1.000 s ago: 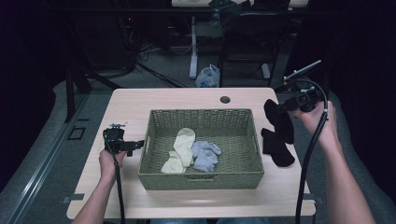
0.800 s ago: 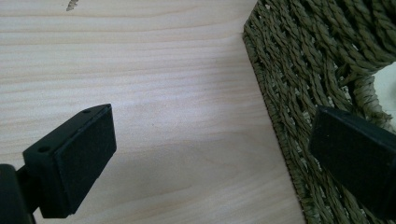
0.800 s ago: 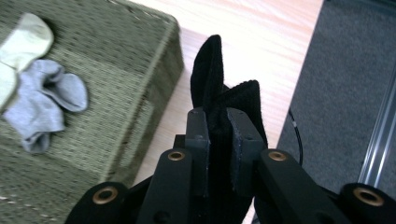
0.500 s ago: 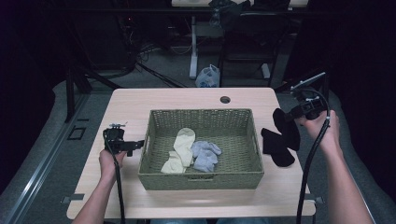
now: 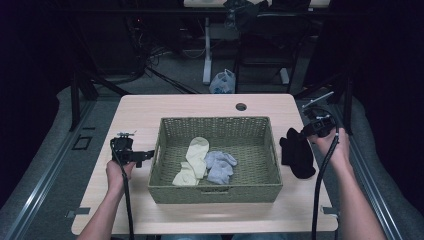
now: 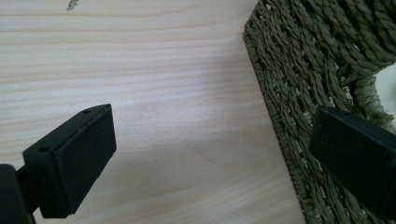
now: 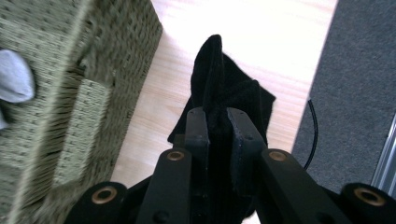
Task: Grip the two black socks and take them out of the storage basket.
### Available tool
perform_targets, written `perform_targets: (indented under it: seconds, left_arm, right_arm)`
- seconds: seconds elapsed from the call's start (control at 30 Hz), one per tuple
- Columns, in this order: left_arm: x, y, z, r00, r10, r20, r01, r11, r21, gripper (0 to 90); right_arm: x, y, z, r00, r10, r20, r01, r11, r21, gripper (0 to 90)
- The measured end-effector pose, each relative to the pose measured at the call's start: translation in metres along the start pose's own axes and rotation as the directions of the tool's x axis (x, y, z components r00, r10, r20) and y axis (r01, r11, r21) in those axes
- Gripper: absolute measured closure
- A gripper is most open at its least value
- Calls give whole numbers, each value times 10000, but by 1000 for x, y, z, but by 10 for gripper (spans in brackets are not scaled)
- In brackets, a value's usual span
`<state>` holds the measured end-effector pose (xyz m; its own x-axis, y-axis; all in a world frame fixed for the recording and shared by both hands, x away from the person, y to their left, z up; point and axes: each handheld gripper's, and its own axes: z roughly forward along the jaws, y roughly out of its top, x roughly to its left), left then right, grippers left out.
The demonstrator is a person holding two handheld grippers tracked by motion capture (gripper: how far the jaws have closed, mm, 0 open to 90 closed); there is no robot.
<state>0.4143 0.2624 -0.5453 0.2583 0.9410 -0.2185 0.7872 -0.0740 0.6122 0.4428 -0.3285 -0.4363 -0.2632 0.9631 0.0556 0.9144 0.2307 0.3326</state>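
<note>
Right gripper (image 5: 306, 131) is seen at 3 o'clock of the basket (image 5: 216, 192), at the table's (image 5: 200, 107) right edge, held in the person's right hand (image 5: 336, 149). Its jaws are clamped tight on a black sock (image 7: 219, 88); in the right gripper view the fabric is pinched between the two pads and pokes out past the tips toward 12 o'clock. In the high view the black socks (image 5: 297, 154) are seen as one dark mass on the bare tabletop just beside the basket's right wall, apart from it. Whether that mass is one sock or two cannot be told from the high view. How much of the gripped sock is already resting on the table cannot be told either.

Left gripper (image 5: 146, 155) is seen at 9 o'clock of the basket, low over the table, held in the left hand (image 5: 119, 172). In the left gripper view (image 6: 210, 154) its jaws are spread wide with nothing between them: bare wood under one pad, the woven basket wall by the other. Contact with the basket cannot be confirmed.

Inside the basket: a cream sock (image 5: 192, 159) left of centre, a pale blue-grey sock (image 5: 219, 165) at its 3 o'clock, the two just beside each other, possibly touching. A round cable hole (image 5: 241, 106) is seen in the table at 12 o'clock of the basket.
</note>
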Motion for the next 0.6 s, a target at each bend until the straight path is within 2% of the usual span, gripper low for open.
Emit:
perform_targets:
  seconds: [0.23, 0.3, 0.33, 0.37, 0.4, 0.47, 0.5, 0.53, 0.6]
  left_arm:
    - [0, 0, 0, 10000, -15, 54, 15, 10000, 33, 11]
    - [0, 0, 0, 10000, -48, 30, 48, 10000, -23, 11]
    - [0, 0, 0, 10000, -48, 30, 48, 10000, -23, 11]
    - [1, 0, 0, 10000, -39, 68, 39, 10000, 31, 11]
    - [1, 0, 0, 10000, -35, 70, 35, 10000, 24, 11]
    - [1, 0, 0, 10000, -32, 75, 32, 10000, 22, 11]
    - [1, 0, 0, 10000, -37, 76, 37, 10000, 23, 11]
    - [1, 0, 0, 10000, -48, 48, 48, 10000, -27, 11]
    - [1, 0, 1, 10000, -71, 43, 71, 10000, -21, 11]
  right_arm:
    - [0, -2, 38, 9998, 177, -112, -172, 9990, 410, 795]
    - [-1, -4, 49, 9992, 378, -93, -374, 9984, 426, 790]
    - [-1, -4, 49, 9992, 378, -93, -374, 9984, 426, 790]
    - [-3, -7, 60, 9985, 536, -99, -530, 9972, 521, 785]
    - [-4, -8, 63, 9983, 558, -159, -547, 9967, 592, 778]
    - [-6, -11, 70, 9974, 636, -336, -612, 9958, 678, 740]
    - [-4, -13, 72, 9958, 846, -337, -830, 9955, 462, 718]
    - [-5, -13, 71, 9971, 677, -358, -652, 9955, 681, 677]
    - [-5, -14, 68, 9973, 594, -428, -570, 9968, 563, 585]
